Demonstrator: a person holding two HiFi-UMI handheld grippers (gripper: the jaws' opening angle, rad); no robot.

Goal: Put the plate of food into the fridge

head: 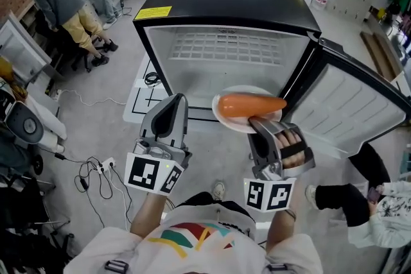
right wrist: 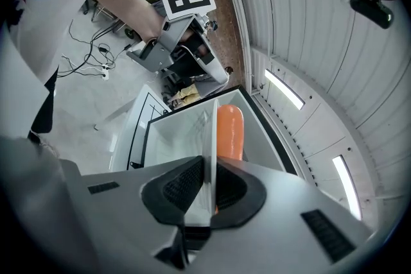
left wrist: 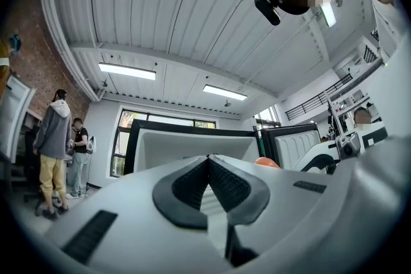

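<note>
The left tool (head: 172, 104) is hovering empty with its jaws pressed together, just outside the fridge (head: 225, 3). The right tool (head: 258, 122) is pinching the rim of the plate (head: 226, 120), which is carrying a carrot (head: 250, 104) at the mouth of the open cavity, not yet inside. Room under the wire shelf (head: 225, 48) is looking free. The door (head: 350, 106) is standing wide at right, its edge close beside the plate.
</note>
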